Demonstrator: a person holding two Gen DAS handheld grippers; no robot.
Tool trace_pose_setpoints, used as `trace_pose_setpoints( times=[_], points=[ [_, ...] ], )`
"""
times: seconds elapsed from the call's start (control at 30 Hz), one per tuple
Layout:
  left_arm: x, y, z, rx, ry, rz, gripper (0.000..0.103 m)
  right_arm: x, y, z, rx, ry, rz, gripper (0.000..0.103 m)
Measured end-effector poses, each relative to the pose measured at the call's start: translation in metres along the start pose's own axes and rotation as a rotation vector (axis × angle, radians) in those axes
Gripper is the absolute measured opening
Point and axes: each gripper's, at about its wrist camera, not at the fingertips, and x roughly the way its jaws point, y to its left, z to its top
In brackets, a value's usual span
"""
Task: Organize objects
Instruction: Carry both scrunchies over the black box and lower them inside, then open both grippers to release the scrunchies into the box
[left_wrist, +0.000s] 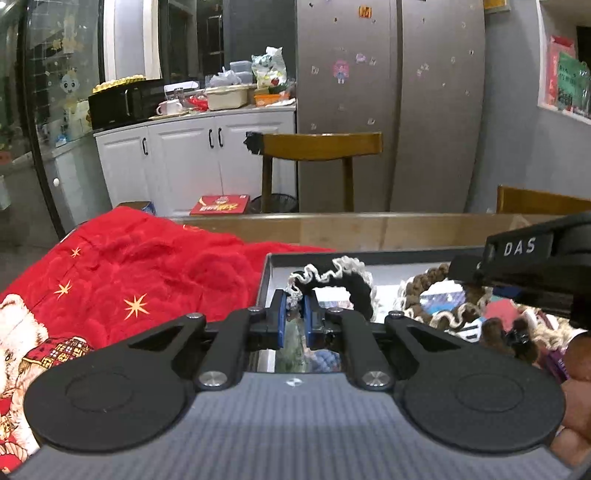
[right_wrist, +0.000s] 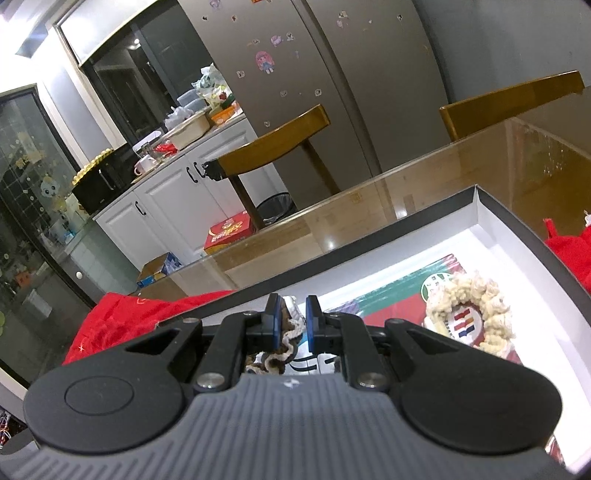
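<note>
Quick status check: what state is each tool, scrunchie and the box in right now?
Left tool: shut on the black scrunchie.
Black scrunchie: white-edged, pinched at one end, over the box.
Right tool: shut on the brown scrunchie.
Brown scrunchie: bunched between the pads.
Cream scrunchie: lying loose in the box.
Box: open, no lid on.

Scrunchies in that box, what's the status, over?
Left gripper shut on black-and-white scrunchie. Right gripper shut on brown scrunchie. Both over the box; cream scrunchie lies inside. Nothing in the way.
</note>
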Motion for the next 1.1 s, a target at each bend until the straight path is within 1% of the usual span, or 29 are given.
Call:
trace_pose_setpoints(
  times=[0.13,0.23,0.47,1.0,1.1],
  points=[
    [0.0020,0.0030,-0.0029,-0.012,0.014,-0.006,0.012,0.0033,-0.0009,-0.0009,0.001,0.020,-0.003,0.017],
    [0.0038,0.0031,-0.0042,-0.007,0.016,0.004,0.012,0.0049,-0.0017,-0.0018,-0.001,0.034,0.001,0.017],
    [0.0056,-0.0006,-0.0070,0.009,0.024,0.009,0.012,0.0053,-0.0016,-0.0022,-0.002,0.033,-0.003,0.017],
    [0.0069,0.0003,-0.0062,0.000,0.039,0.022,0.012,0.0043,0.0005,-0.0027,-0.011,0.035,-0.007,0.018],
    [0.0068,0.0010,-0.0055,-0.003,0.043,0.020,0.012,0.0045,0.0013,-0.0022,-0.013,0.038,-0.002,0.020]
  ],
)
